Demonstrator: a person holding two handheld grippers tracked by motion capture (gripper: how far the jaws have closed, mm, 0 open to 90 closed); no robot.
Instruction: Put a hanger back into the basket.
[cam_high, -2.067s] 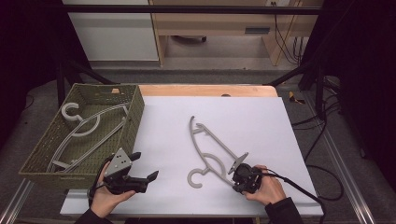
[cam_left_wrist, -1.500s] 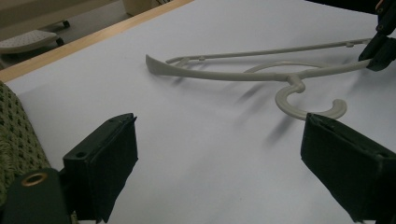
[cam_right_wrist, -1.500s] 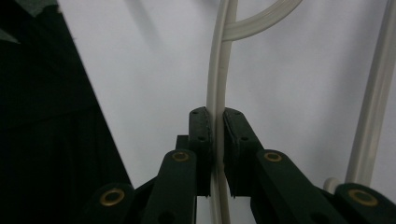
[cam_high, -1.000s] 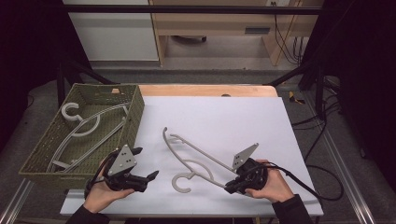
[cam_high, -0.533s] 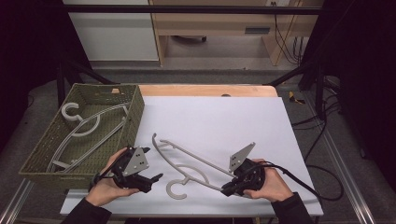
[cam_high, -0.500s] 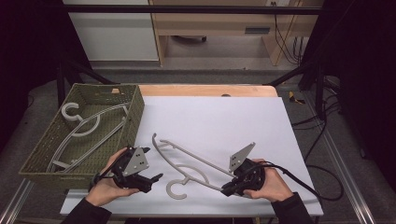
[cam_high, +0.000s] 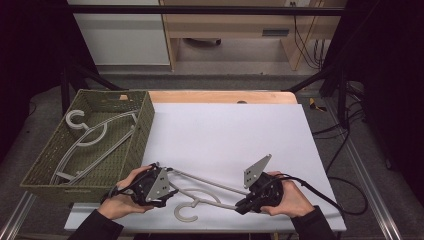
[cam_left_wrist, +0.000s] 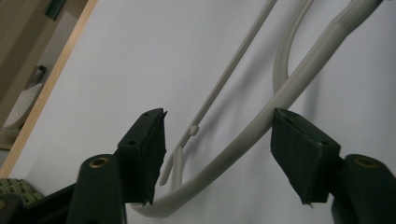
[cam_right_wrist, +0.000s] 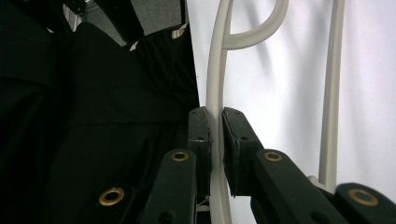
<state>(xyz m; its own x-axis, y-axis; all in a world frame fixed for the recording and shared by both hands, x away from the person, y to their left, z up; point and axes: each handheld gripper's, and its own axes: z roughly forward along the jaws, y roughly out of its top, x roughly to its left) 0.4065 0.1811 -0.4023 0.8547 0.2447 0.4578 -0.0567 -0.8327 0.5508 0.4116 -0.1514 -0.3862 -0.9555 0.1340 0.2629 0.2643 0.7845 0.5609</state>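
At the lower middle of the high view, the hanger (cam_high: 210, 189) lies on the tabletop (cam_high: 225, 135). The right hand-held gripper (cam_high: 243, 208) pinches 1 arm. The left hand-held gripper (cam_high: 167, 192), jaws spread and just closing, straddles the far end, seemingly not yet touching; centre the arm before clamping.

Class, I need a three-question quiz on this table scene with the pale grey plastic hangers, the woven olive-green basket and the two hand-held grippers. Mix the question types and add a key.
1. True or false: the right gripper is clamped on an arm of the pale grey plastic hanger on the white table sheet.
2. What lies inside the woven olive-green basket?
A. another pale hanger
B. a folded shirt
C. nothing
3. How do the jaws of the left gripper stand about the hanger's end?

Key
1. True.
2. A: a second hanger lies in it.
3. They have just been closing, with the hanger's curved end between them, but the pads do not yet press on it.
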